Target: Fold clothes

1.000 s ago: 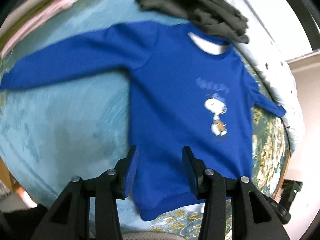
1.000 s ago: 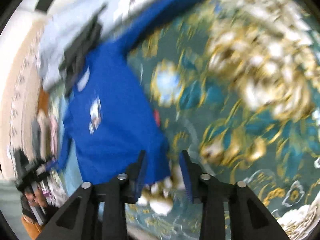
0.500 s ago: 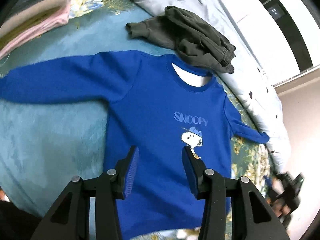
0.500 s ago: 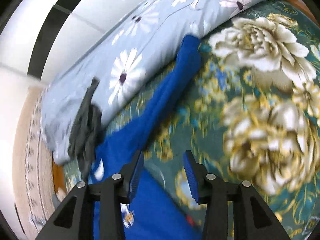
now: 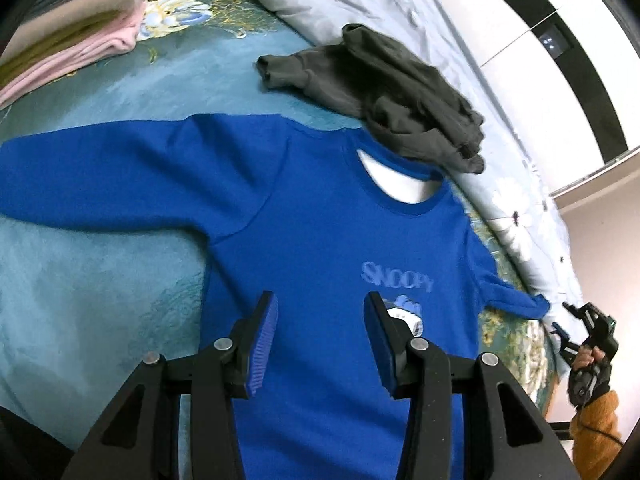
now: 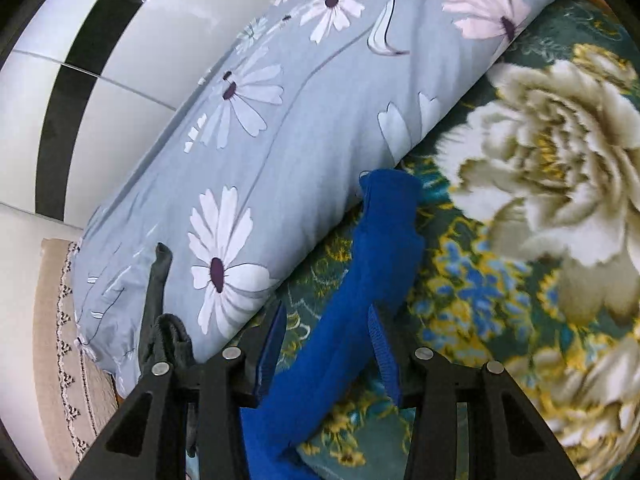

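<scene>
A blue Snoopy sweatshirt (image 5: 304, 220) lies face up and spread flat on the bed, both sleeves stretched out. My left gripper (image 5: 320, 308) hovers open over the middle of its body, nothing between the pads. In the right wrist view, the right sleeve (image 6: 384, 232) runs up to its cuff against a rolled floral quilt (image 6: 280, 140). My right gripper (image 6: 326, 312) stands open astride that sleeve, and the pads do not press on it. From the left wrist view the right gripper (image 5: 576, 328) shows small beside the cuff, held by a gloved hand with an orange sleeve.
A crumpled dark grey garment (image 5: 400, 92) lies on the sweatshirt's collar and against the quilt. A stack of folded clothes (image 5: 72, 28) sits at the far left. The bed cover is teal (image 5: 100, 280) on the left and flowered (image 6: 540, 200) on the right.
My right gripper has swept from the sweatshirt's hem out along the right sleeve towards its cuff. The left gripper has tilted and dipped a little over the body.
</scene>
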`<state>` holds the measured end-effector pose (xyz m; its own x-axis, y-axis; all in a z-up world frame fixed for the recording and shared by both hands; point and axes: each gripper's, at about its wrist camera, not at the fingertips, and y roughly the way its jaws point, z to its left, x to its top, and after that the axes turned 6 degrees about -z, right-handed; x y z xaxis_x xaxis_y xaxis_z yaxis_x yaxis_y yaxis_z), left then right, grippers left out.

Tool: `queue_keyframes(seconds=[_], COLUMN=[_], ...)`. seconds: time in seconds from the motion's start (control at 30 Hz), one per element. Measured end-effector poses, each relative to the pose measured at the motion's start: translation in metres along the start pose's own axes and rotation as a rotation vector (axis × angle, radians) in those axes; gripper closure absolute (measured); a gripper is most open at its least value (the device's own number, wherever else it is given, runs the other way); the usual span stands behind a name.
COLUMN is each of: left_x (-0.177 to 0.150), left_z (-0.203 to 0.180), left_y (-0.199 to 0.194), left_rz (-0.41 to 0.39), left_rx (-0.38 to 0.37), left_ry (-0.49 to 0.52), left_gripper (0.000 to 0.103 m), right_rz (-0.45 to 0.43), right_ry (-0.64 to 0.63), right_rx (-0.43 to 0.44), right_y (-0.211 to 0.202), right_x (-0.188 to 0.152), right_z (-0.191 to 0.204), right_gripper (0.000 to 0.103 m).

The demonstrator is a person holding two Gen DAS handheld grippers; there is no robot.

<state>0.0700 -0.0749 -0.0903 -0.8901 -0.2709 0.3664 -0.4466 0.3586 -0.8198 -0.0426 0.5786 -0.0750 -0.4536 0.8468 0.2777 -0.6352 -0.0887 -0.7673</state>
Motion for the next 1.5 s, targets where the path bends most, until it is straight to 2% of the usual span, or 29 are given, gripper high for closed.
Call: queue_keyframes(seconds=[0.27, 0.43, 0.5, 0.6, 0.67, 0.7, 0.73, 0.9, 0.97, 1.1, 1.17, 1.27, 1.33, 1.43, 1.5], left_x=[-0.001, -0.003, -0.003, -0.003, -0.003, -0.003, -0.003, -0.002, -0.002, -0.002, -0.002, -0.001, 0.0, 0.004, 0.009], left_z=[0.005, 0.007, 0.008, 0.009, 0.01, 0.012, 0.014, 0.021, 0.021, 0.019, 0.019, 0.02, 0.022, 0.026, 0.031], left_y=[0.013, 0.018, 0.02, 0.021, 0.021, 0.021, 0.02, 0.019, 0.019, 0.02, 0.02, 0.016, 0.012, 0.005, -0.003], left_rz=[0.022, 0.032, 0.038, 0.043, 0.045, 0.044, 0.043, 0.041, 0.039, 0.04, 0.041, 0.037, 0.029, 0.008, -0.018], left_rx=[0.034, 0.048, 0.051, 0.053, 0.057, 0.058, 0.058, 0.049, 0.04, 0.023, 0.012, -0.01, -0.028, -0.053, -0.066], left_ry=[-0.027, -0.037, -0.041, -0.041, -0.044, -0.051, -0.06, -0.1, -0.102, -0.102, -0.106, -0.115, -0.123, -0.142, -0.163], left_gripper=[0.057, 0.057, 0.057, 0.057, 0.057, 0.057, 0.057, 0.057, 0.057, 0.057, 0.057, 0.057, 0.057, 0.057, 0.057], right_rz=[0.067, 0.104, 0.115, 0.096, 0.078, 0.076, 0.074, 0.043, 0.013, -0.087, -0.126, -0.16, -0.179, -0.205, -0.207], right_ry=[0.033, 0.05, 0.055, 0.086, 0.117, 0.126, 0.134, 0.101, 0.105, 0.062, 0.008, -0.095, -0.202, -0.379, -0.485], right_rx=[-0.091, -0.172, -0.243, -0.302, -0.305, -0.295, -0.285, -0.181, -0.106, 0.15, 0.193, 0.176, 0.158, 0.196, 0.251], right_y=[0.044, 0.061, 0.067, 0.067, 0.064, 0.062, 0.06, 0.035, 0.016, -0.04, -0.059, -0.073, -0.076, -0.091, -0.099], right_x=[0.003, -0.002, -0.005, -0.007, -0.007, -0.006, -0.006, -0.006, -0.008, -0.013, -0.015, -0.025, -0.035, -0.061, -0.086], right_z=[-0.011, -0.019, -0.022, -0.03, -0.036, -0.038, -0.041, -0.042, -0.042, -0.032, -0.021, 0.01, 0.045, 0.102, 0.141], right_gripper=[0.057, 0.057, 0.06, 0.073, 0.084, 0.087, 0.095, 0.098, 0.098, 0.098, 0.098, 0.098, 0.098, 0.098, 0.098])
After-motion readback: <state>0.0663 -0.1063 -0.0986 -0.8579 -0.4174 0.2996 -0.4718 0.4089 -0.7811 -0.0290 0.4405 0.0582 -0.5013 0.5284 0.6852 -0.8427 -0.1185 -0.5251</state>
